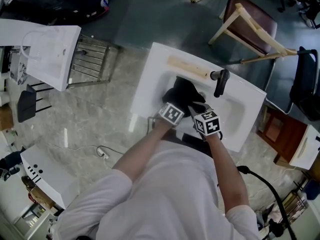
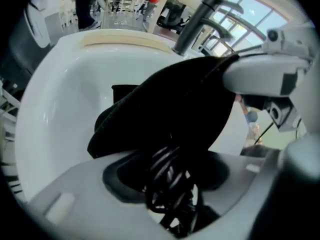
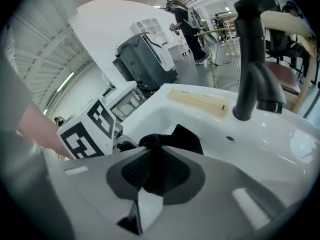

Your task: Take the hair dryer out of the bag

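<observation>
A black bag [image 1: 184,90] lies in the white sink basin [image 1: 148,79]. Both grippers reach into it from the near side. My left gripper [image 1: 176,100] stands open at the bag's mouth [image 2: 165,104], with a coiled black cord [image 2: 167,176] between its wide jaws. I cannot tell whether the pads touch the cord. My right gripper [image 1: 198,107] is shut on a fold of the bag's black fabric [image 3: 152,159], which is pinched between its pads and held up. The hair dryer's body is hidden inside the bag.
A black faucet [image 1: 220,82] stands at the basin's far right rim, close to the right gripper. A pale wooden strip [image 1: 187,67] lies along the far rim. A second white sink [image 1: 50,54] stands at left, and a wooden-framed chair [image 1: 250,24] behind.
</observation>
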The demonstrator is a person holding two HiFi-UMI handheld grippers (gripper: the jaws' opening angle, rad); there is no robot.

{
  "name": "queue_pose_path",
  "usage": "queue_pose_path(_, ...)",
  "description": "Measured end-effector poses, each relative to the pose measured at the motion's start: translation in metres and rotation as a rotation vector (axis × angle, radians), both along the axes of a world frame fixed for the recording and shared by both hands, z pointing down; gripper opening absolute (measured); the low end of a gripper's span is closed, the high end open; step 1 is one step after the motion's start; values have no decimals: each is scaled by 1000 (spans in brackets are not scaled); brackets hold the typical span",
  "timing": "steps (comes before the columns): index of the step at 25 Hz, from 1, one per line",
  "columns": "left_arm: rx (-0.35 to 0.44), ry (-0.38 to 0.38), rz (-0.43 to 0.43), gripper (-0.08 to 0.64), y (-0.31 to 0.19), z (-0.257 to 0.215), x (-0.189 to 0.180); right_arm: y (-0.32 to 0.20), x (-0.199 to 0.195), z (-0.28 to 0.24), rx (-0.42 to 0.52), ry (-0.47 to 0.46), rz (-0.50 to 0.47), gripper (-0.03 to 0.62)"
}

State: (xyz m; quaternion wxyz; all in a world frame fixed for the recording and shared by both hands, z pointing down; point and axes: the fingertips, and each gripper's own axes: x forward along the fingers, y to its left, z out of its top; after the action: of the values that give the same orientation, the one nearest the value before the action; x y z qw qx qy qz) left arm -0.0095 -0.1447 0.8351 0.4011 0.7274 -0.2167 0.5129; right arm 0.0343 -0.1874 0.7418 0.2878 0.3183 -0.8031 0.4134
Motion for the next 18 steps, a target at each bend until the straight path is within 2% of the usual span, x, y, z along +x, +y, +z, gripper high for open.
queue_pose_path(2,-6,13,-30,242,0,-11,-5,-1,4,-1,6,-1,9,57)
queue_pose_path(5,-90,97,-95,244,19,-28,-1,-2,11,-4,12,-5,26,59)
queue_pose_path(7,-114,127,-130,244,24,-35,-3,1,8,-11,9,-53,12,113)
queue_pose_path(10,-125,133,-165,244,28,-40,-15,8,2,-27,-9,-136,-13,181)
queue_pose_path(15,-132,156,-188,244,32,-54,-28,12,22,-41,-21,-203,71,186)
queue_pose_path(18,-144,192,-207,244,34,-70,-30,13,36,-37,-34,-182,124,181)
